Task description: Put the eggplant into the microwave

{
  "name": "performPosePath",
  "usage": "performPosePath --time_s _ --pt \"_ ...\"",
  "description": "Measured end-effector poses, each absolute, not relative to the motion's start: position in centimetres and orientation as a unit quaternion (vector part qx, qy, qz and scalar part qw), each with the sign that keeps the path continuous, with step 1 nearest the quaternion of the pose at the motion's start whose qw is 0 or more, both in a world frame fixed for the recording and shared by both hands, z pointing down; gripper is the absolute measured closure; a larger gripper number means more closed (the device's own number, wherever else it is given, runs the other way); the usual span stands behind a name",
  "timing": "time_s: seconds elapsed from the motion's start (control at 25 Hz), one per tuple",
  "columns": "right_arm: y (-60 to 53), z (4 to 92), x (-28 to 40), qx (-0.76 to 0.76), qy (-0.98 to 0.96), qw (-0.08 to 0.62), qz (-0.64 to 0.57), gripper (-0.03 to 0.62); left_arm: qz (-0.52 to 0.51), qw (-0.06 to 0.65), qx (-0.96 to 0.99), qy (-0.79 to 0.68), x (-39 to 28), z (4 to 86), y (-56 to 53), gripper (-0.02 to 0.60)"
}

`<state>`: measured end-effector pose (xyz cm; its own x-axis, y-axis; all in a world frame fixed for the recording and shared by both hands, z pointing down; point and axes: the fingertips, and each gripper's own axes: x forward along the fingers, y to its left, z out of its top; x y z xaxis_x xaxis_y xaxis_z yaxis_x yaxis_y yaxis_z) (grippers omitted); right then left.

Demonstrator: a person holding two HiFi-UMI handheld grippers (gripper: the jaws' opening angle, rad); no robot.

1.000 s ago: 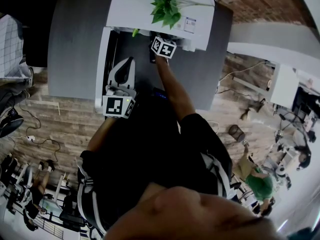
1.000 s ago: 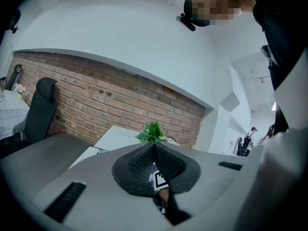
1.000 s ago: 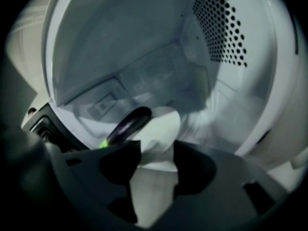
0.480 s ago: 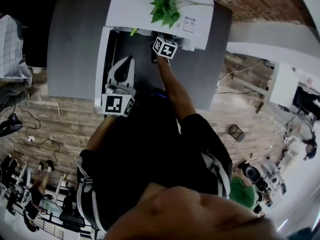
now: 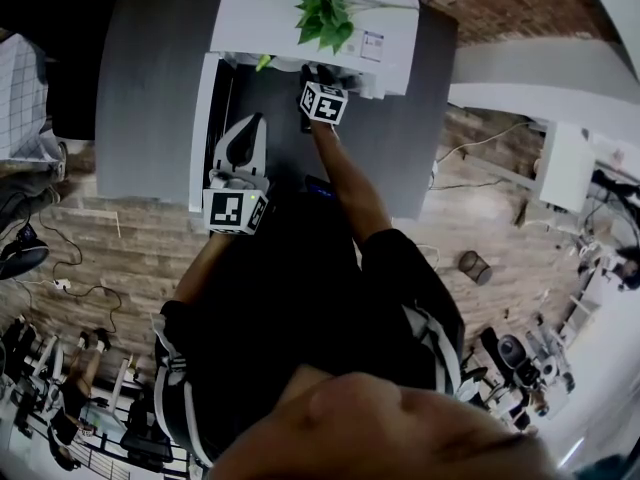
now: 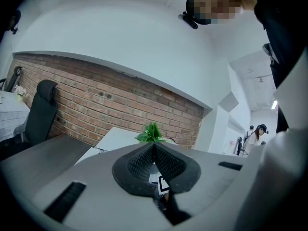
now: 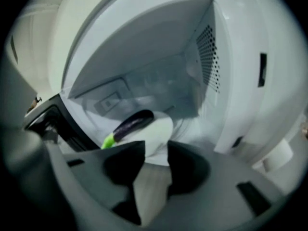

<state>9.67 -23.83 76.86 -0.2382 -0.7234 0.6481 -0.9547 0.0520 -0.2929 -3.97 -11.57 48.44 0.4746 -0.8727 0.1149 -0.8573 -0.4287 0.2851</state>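
Note:
A dark purple eggplant with a green stem lies on a white plate inside the open white microwave. My right gripper is just in front of the plate, apart from the eggplant. Its jaws are closing with nothing between them. In the head view the right gripper reaches into the microwave, and the eggplant's green stem peeks out at the opening. My left gripper hovers beside the open door. Its pads meet, shut on nothing.
A green potted plant stands on top of the microwave, which sits on a grey table. The microwave door swings out to the left. A brick wall runs behind the table, with an office chair at the left.
The right gripper has shifted only slightly at the microwave opening. The left gripper has kept its place.

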Motion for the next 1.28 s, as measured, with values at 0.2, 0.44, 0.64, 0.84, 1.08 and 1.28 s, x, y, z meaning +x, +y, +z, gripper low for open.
performPosePath --time_s 0.2,0.44,0.64,0.84,1.08,1.28 --pt "-23.1 76.0 9.0 0.599 -0.713 0.178 0.318 0.524 -0.028 0.152 0.845 -0.512 -4.2 48.3 -11.1 0.546" --pt "-22.5 75.8 7.6 0.591 -0.725 0.19 0.298 0.557 -0.029 0.15 0.846 -0.511 -4.4 48.2 -11.1 0.546" --pt "-21.8 76.0 6.4 0.579 -0.734 0.194 0.297 0.559 -0.031 0.153 0.846 -0.51 -4.6 48.2 -11.4 0.546" --pt "-21.8 76.7 5.1 0.565 -0.741 0.199 0.304 0.56 -0.029 0.157 0.845 -0.51 -4.7 48.6 -11.7 0.546" --pt "-22.2 77.7 3.9 0.558 -0.742 0.206 0.311 0.56 -0.025 0.162 0.843 -0.512 -5.0 49.0 -12.2 0.546" --pt "-23.0 78.3 4.0 0.561 -0.736 0.202 0.319 0.56 -0.02 0.168 0.84 -0.515 -5.2 49.5 -12.7 0.546"
